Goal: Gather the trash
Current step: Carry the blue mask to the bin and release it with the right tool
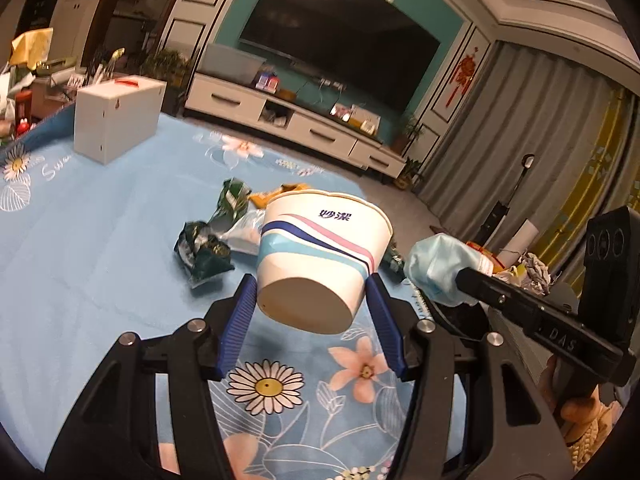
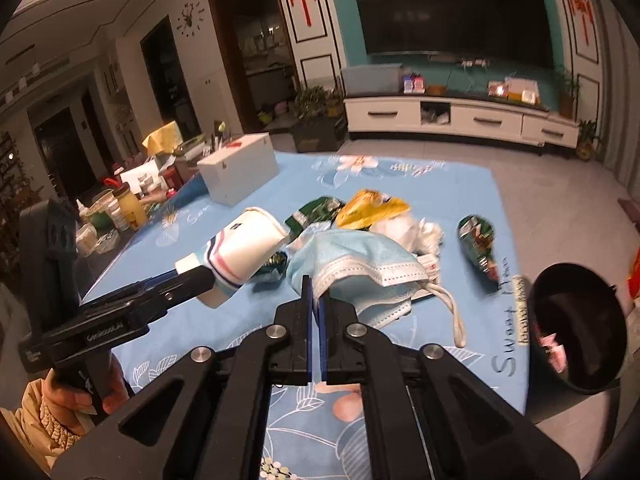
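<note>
Paper cup clamped in left hand-held gripper; right hand-held gripper pinches blue mask.

Paper cup, held between the left gripper's pads: two dark blue Chinese characters printed just under the rim, hard to read.

Right gripper's body: raised letters "DAS".

Left gripper's body, seen from the right wrist: "GenRobot.AI".

Blue cloth, right of the right gripper: script "Sweet", rest blurred.
</note>
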